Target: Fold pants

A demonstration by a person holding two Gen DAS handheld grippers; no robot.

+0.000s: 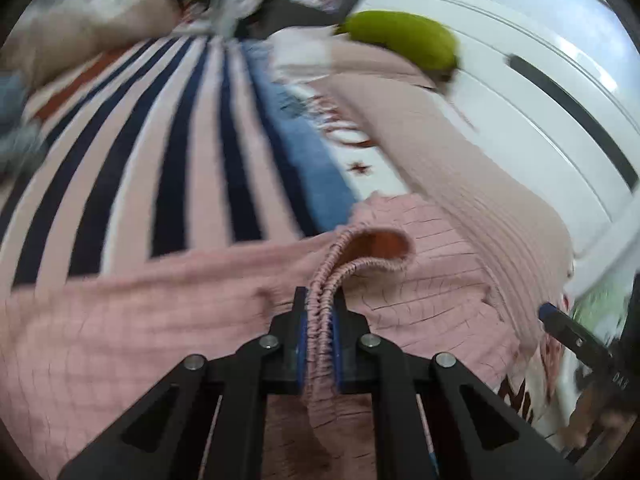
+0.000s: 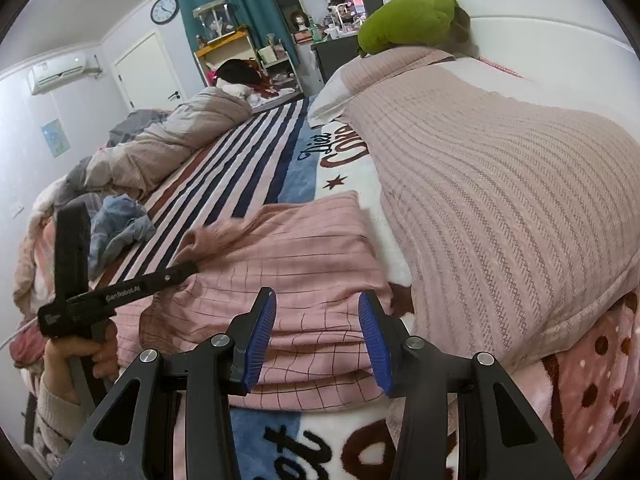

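Between the left tool's (image 1: pixel 320 312) blue pads, its own camera shows the gathered waistband (image 1: pixel 320 344) of the pink checked pants (image 2: pixel 288 264) clenched tight; the other view hides that grip. Ahead of the right tool (image 2: pixel 317 336), released and empty, the pants lie on the bed (image 2: pixel 248 168). Farther off, a green plush (image 2: pixel 412 20) tops the pillow (image 2: pixel 500 184). Motion blurs the left view.

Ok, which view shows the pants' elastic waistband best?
The left wrist view: the waistband fills the centre, pinched in the left gripper. The right wrist view shows the pink checked pants lying on the bed, with the waistband end blurred at that gripper.
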